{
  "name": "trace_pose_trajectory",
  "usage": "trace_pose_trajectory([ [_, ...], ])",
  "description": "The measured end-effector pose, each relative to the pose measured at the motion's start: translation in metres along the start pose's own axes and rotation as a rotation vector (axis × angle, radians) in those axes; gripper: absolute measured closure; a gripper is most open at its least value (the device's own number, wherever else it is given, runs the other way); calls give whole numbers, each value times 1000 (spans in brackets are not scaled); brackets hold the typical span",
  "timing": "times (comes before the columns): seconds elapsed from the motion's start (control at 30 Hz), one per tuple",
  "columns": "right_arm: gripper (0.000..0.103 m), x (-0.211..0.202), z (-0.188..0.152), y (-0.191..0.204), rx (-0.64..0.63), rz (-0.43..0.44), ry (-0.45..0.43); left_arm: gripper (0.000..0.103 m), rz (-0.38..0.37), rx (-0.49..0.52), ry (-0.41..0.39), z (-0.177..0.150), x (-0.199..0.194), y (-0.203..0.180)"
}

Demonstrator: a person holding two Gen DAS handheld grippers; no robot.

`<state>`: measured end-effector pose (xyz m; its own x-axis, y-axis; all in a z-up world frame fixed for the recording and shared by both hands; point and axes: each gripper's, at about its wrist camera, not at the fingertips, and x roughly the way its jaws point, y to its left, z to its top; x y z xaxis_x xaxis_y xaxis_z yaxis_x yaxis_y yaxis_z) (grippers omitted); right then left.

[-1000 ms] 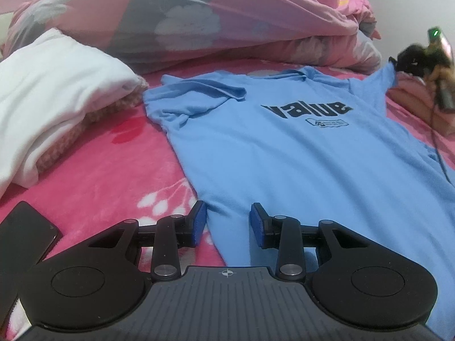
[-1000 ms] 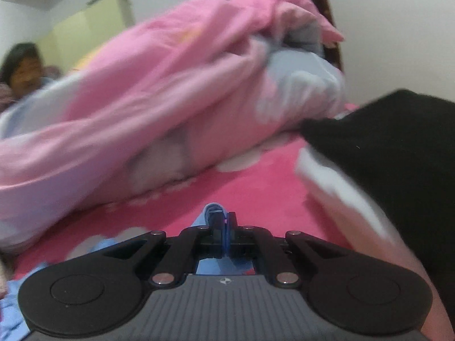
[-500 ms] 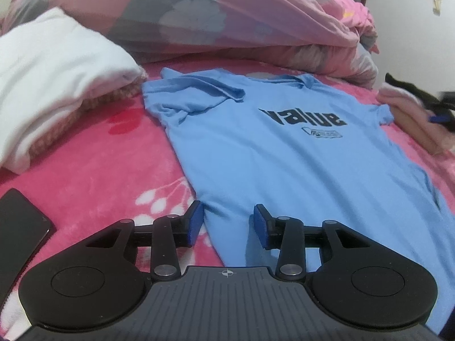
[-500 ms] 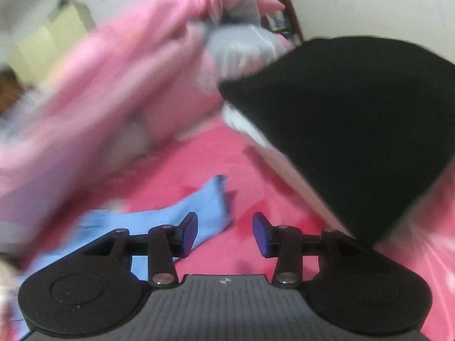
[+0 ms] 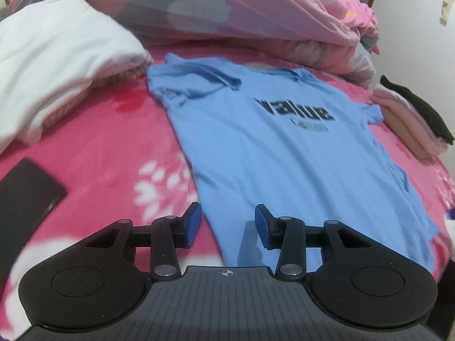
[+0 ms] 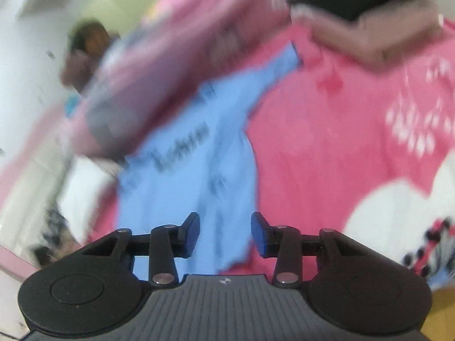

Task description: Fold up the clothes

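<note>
A light blue T-shirt (image 5: pixel 284 156) with a black "value" print lies flat, front up, on the pink flowered bedspread (image 5: pixel 113 156). My left gripper (image 5: pixel 227 224) hovers open over the shirt's near left hem corner, with nothing pinched between its blue pads. In the blurred right wrist view the same shirt (image 6: pixel 199 170) runs away from my right gripper (image 6: pixel 224 233). That gripper hangs over the shirt's near edge. Its jaws are closing, the pads still apart and pressing on nothing, with shirt cloth showing behind the gap.
A bunched pink and grey quilt (image 5: pixel 227 5) fills the back of the bed. White folded clothes (image 5: pixel 57 56) lie at the left and a dark phone (image 5: pixel 25 196) at the near left. A pink and black folded stack (image 5: pixel 412 119) sits by the shirt's right sleeve. A person (image 6: pixel 88 48) is beyond the bed.
My right gripper let go of the blue sleeve, opened, and swept back along the shirt towards its near edge. The left gripper rose a little and its jaws widened slightly.
</note>
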<state>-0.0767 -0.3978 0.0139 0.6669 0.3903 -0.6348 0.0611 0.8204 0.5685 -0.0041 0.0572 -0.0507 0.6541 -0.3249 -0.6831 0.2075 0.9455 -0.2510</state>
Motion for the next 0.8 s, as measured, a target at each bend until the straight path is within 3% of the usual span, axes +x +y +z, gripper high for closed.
trace_pose_trajectory([
  [0.07, 65, 21, -9, -7, 15, -22, 16, 63, -12, 4, 16, -10, -10, -4],
  [0.1, 77, 28, -13, -9, 9, -29, 22, 64, -24, 13, 23, -16, -14, -6],
  [0.13, 98, 36, -16, -11, 3, -36, 29, 65, -35, 21, 30, -22, -18, -9],
  [0.23, 101, 42, -20, -14, -9, -22, 18, 70, -31, 54, 47, -36, -27, -17],
  [0.4, 101, -13, -15, -17, -11, -41, -161, 70, -24, 69, 67, -44, -40, -15],
  [0.53, 101, -39, -12, -38, 29, -101, -231, 70, -57, 60, 101, -48, -48, -10],
  [0.8, 101, -40, -10, -77, 105, -143, -268, 70, -71, 89, 146, -65, -63, -16],
])
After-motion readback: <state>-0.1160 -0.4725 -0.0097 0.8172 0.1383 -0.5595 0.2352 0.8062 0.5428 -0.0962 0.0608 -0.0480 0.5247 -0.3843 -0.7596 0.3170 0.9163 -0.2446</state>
